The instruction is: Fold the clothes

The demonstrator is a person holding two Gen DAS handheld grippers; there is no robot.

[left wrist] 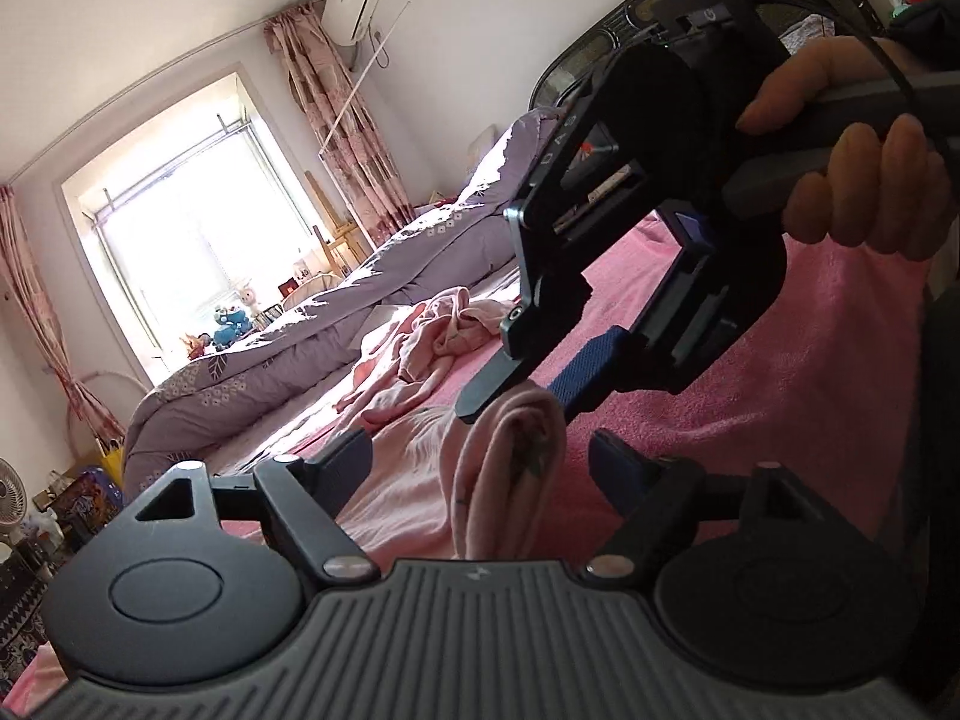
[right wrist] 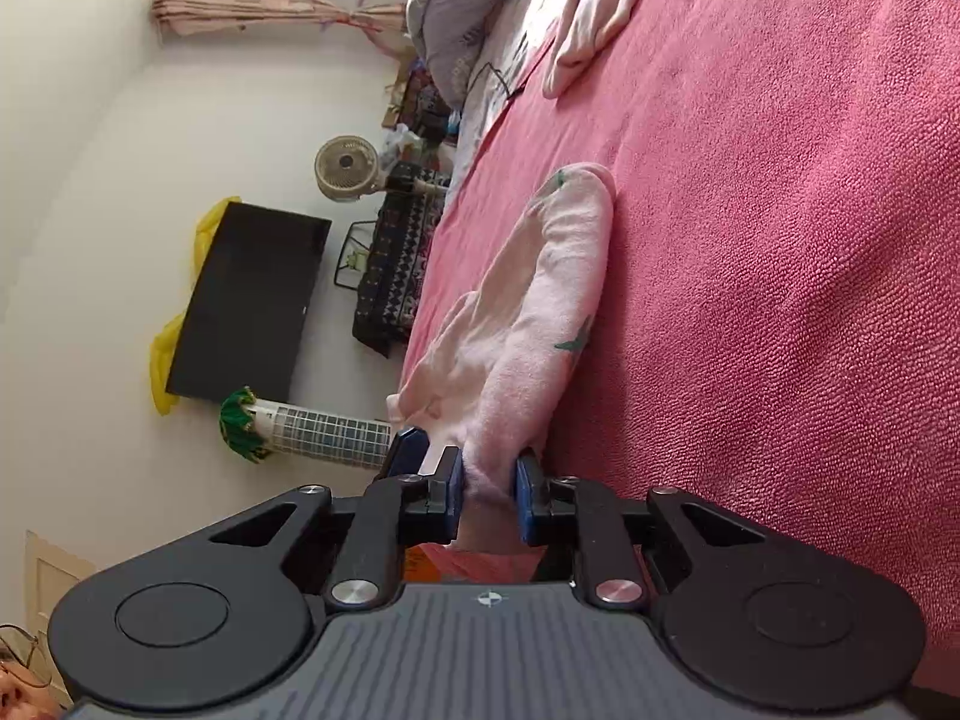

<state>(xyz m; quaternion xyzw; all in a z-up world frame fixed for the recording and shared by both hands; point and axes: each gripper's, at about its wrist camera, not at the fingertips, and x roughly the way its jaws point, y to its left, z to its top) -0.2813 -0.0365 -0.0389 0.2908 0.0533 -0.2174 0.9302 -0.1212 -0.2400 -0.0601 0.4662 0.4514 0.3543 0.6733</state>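
Your right gripper (right wrist: pixel 489 495) is clamped on a bunched fold of the pale pink garment (right wrist: pixel 540 300), its blue pads (right wrist: pixel 522 501) pressing the cloth from both sides. From the clamp, the garment stretches away as a long rolled band across the pink bedspread (right wrist: pixel 780 240), and small green motifs show on the fabric. In the left wrist view the same gripper (left wrist: pixel 516 390) comes in from above, held by your right hand (left wrist: pixel 852 180), with the pinched fold hanging down from its fingertips.

Your left gripper (left wrist: pixel 480 456) stands wide open, its two blue-tipped fingers (left wrist: pixel 342 456) well apart and touching nothing; the hanging fold of the garment (left wrist: pixel 510 468) sits between them without contact.

Further up the bed, towards its far edge, a second pink garment (left wrist: pixel 432 336) lies crumpled on the bedspread (left wrist: pixel 810 372), near a lilac duvet (left wrist: pixel 336 324) heaped along that edge. Beyond the bed's side, the right wrist view shows a dark flat screen (right wrist: pixel 252 300) and a small fan (right wrist: pixel 345 168) against the wall.
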